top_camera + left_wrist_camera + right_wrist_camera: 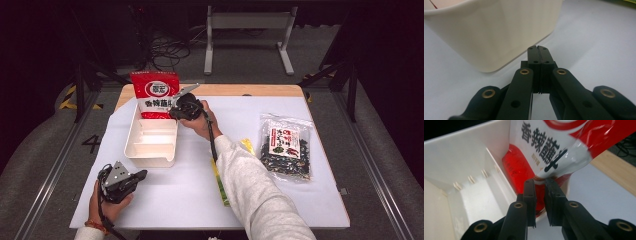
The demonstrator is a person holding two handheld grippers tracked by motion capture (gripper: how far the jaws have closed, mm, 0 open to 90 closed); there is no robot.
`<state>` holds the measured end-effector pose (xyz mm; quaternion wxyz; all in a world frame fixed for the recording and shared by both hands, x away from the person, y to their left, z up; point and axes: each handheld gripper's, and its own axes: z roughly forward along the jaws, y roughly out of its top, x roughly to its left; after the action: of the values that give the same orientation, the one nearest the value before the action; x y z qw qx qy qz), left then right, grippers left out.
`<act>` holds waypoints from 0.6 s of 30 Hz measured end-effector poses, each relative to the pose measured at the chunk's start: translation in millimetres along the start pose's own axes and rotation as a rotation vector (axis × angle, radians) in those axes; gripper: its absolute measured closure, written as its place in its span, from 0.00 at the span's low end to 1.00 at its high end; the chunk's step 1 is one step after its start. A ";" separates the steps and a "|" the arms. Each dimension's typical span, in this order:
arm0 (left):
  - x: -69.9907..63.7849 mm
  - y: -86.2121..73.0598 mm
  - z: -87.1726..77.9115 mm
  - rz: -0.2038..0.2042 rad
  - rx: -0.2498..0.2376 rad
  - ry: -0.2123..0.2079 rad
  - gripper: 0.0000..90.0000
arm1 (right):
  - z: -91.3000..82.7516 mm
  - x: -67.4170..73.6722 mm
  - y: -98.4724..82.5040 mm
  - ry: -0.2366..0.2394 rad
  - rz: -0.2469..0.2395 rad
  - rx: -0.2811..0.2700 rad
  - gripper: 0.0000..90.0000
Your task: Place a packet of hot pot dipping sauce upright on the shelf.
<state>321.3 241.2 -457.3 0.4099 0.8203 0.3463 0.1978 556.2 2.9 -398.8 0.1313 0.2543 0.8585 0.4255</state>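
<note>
A red and white snack bag [155, 92] [554, 145] stands tilted in the far end of a white divided tray [150, 145] [461, 165], leaning over its far wall. My right gripper [176, 107] [540, 181] is at the bag's lower right edge. A narrow gap shows between its jaws, and they do not press on the bag, whose edge sits just at the tips. My left gripper [142, 174] [539, 47] rests low near the table's front left. It is shut on nothing and points at the tray's near corner [494, 32].
A clear packet of dark dried food [286, 146] lies flat at the right of the white table sheet [180, 190]. A yellow-green packet [220, 180] lies partly under the right forearm. Bare wood [250, 90] shows along the far edge.
</note>
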 end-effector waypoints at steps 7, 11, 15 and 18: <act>-11.5 2.5 2.4 0.027 0.015 -0.031 1.00 | -35.2 5.6 -3.4 -0.012 -0.019 -0.039 0.84; -17.4 5.7 2.2 0.051 0.019 -0.042 1.00 | -61.3 6.6 -18.4 -0.025 -0.016 -0.046 0.83; -27.0 9.9 4.5 0.069 0.026 -0.062 0.99 | -89.3 6.7 -32.7 -0.034 -0.024 -0.047 0.83; -31.6 12.4 7.3 0.089 0.032 -0.075 0.98 | -111.2 6.8 -46.2 -0.040 -0.017 -0.042 0.83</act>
<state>309.3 209.0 -452.8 0.4003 0.8482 0.2971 0.1790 486.3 -90.7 -368.6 0.1573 0.2523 0.8488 0.4373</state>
